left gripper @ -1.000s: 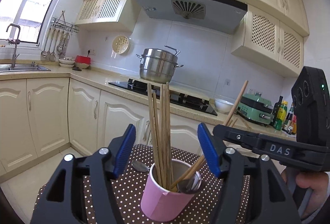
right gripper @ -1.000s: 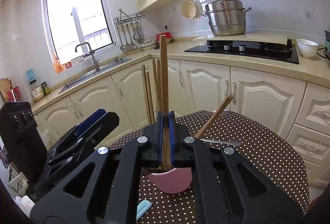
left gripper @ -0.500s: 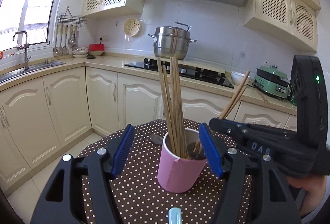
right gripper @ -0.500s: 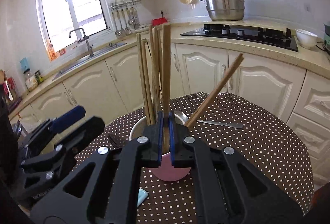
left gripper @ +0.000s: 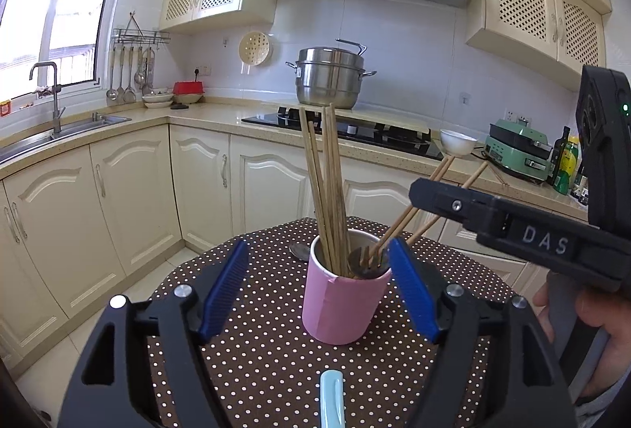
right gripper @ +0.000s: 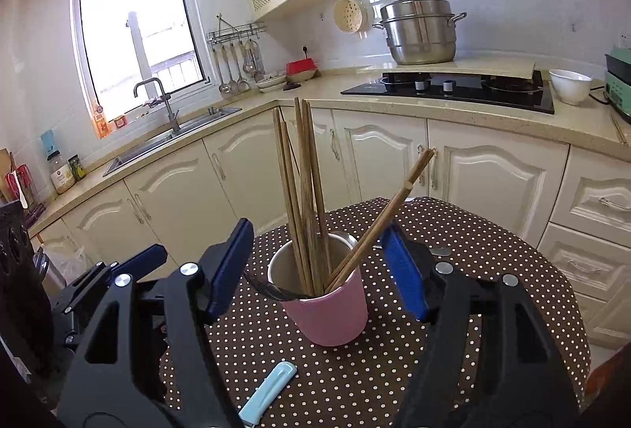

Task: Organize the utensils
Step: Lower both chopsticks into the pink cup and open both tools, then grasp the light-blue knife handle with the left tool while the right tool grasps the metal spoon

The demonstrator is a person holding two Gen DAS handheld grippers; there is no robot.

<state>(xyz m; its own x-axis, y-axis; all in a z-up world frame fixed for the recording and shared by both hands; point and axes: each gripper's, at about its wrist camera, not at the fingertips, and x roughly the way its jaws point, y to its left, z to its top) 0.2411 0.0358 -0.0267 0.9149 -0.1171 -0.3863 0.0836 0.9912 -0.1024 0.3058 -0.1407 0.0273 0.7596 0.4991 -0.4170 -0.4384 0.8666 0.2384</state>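
A pink cup (left gripper: 340, 306) (right gripper: 329, 311) stands on the dotted tablecloth (left gripper: 268, 361). Several wooden chopsticks (left gripper: 329, 191) (right gripper: 303, 191) stand upright in it, and two more (right gripper: 378, 227) lean to the right. A dark spoon head (left gripper: 364, 266) lies inside the cup. My left gripper (left gripper: 319, 288) is open, its blue pads on either side of the cup. My right gripper (right gripper: 317, 270) is open and empty around the cup, and its body (left gripper: 512, 231) shows at the right of the left wrist view. A metal spoon (left gripper: 300, 251) lies on the table behind the cup.
A light blue handle (left gripper: 332, 404) (right gripper: 268, 392) lies on the table in front of the cup. The table edge drops to the tiled floor (left gripper: 79, 341) at left. Kitchen cabinets, a hob with a steel pot (left gripper: 330, 78) and a sink (left gripper: 59, 130) stand behind.
My right gripper was shut on an upright chopstick over the cup; it has opened, and the chopstick now stands in the cup. Both grippers have drawn back a little.
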